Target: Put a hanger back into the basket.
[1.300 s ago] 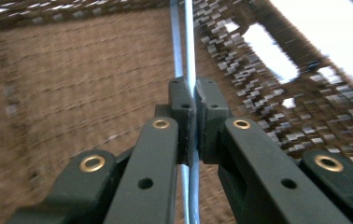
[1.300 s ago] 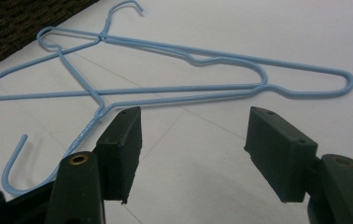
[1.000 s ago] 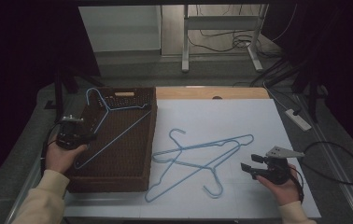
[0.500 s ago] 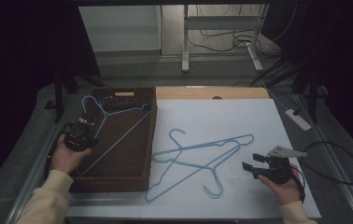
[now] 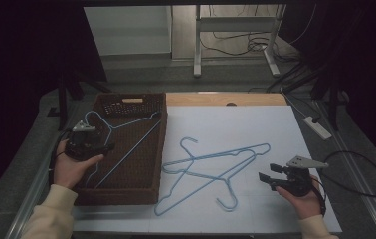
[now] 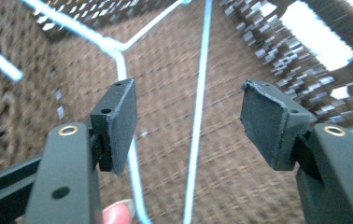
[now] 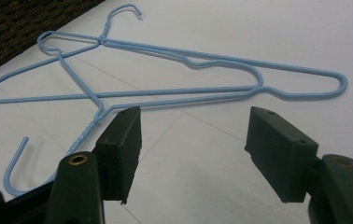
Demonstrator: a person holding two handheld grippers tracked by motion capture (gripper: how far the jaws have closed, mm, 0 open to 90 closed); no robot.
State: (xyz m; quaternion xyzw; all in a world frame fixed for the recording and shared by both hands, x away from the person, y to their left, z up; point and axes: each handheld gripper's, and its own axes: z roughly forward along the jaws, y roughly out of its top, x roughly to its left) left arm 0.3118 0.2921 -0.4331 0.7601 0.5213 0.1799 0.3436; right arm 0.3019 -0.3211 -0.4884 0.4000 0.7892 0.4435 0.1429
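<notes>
Left gripper (image 5: 107,147), jaws just spread wide with nothing pinched, above a blue hanger (image 5: 126,130) lying in the brown basket (image 5: 153,172) at left. Right gripper (image 5: 265,178), jaws spread and empty, near right of two crossed hangers (image 5: 211,167) on the white sheet (image 5: 235,124).

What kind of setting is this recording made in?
Probably a lab or workshop recording station, not a home: a white-covered table, loose cables on the floor, a power strip at the edge, metal stand legs behind.
</notes>
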